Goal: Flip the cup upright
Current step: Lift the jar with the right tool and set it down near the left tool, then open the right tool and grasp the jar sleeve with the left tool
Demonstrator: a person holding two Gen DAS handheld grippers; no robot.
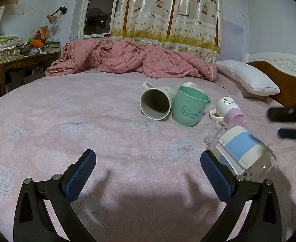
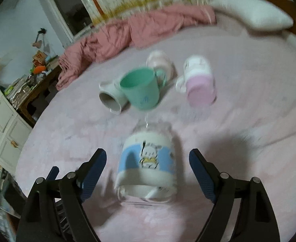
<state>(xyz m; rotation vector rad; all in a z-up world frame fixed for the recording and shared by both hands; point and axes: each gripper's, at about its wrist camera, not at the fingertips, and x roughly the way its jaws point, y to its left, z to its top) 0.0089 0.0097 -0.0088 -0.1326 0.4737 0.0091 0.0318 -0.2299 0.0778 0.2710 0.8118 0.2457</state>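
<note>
- Five cups on the bed: glass cup [image 1: 242, 151] with a blue-and-white sleeve, on its side; green cup [image 1: 188, 109], upright; white mug [image 1: 156, 104], on its side; white-and-pink cup [image 1: 228, 111], on its side; one more pale cup [image 2: 160, 62] behind the green one.
- Two grippers: left gripper [image 1: 148, 165], right gripper [image 2: 148, 161].
- One pillow [image 1: 246, 76].
- One pink quilt [image 1: 131, 60], heaped.
- One curtain [image 1: 168, 12].
- One lamp [image 1: 53, 17].
</note>
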